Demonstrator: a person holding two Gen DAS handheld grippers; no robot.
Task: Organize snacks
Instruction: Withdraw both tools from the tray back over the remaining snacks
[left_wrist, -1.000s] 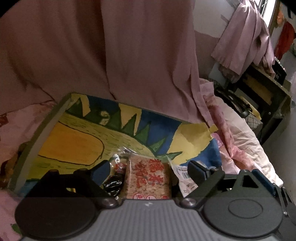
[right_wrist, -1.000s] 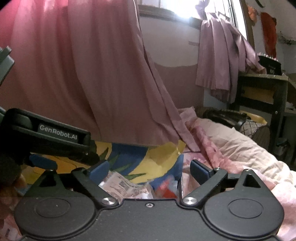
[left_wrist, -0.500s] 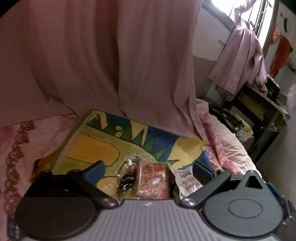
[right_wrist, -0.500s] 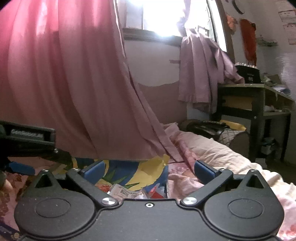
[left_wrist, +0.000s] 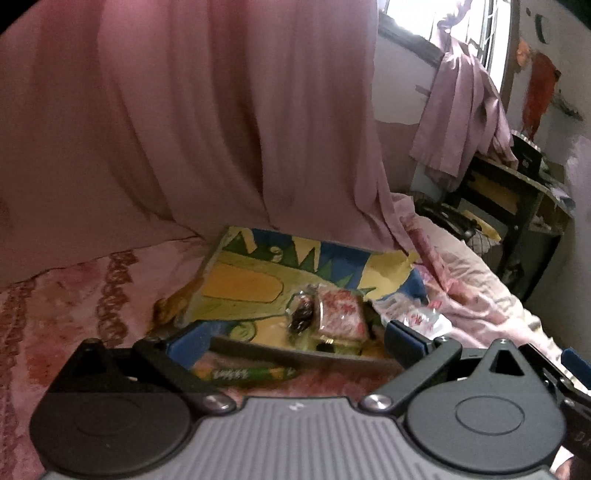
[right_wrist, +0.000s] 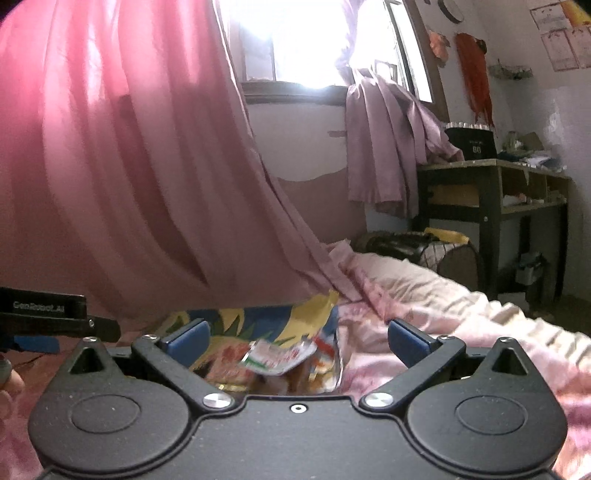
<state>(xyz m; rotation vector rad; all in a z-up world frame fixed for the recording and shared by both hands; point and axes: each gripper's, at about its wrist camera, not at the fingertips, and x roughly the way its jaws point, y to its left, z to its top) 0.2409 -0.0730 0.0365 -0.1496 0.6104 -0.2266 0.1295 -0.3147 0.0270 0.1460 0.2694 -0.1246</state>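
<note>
Since both hand-held grippers, left (left_wrist: 291, 341) and right (right_wrist: 297, 338), gape wide with nothing held, the snacks (left_wrist: 327, 314) bunched at the tray's (left_wrist: 236, 284) near right corner look light, crinkly, slippery; pinch a packet edge.

Dim pink-tinted room, blown-out window (right_wrist: 295, 40) glare upper right, soft motion blur, fisheye-dark corners

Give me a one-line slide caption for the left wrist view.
Open left gripper, nothing between its jaws, facing snack packets lined up on a painted board on a pink bedspread.
</note>
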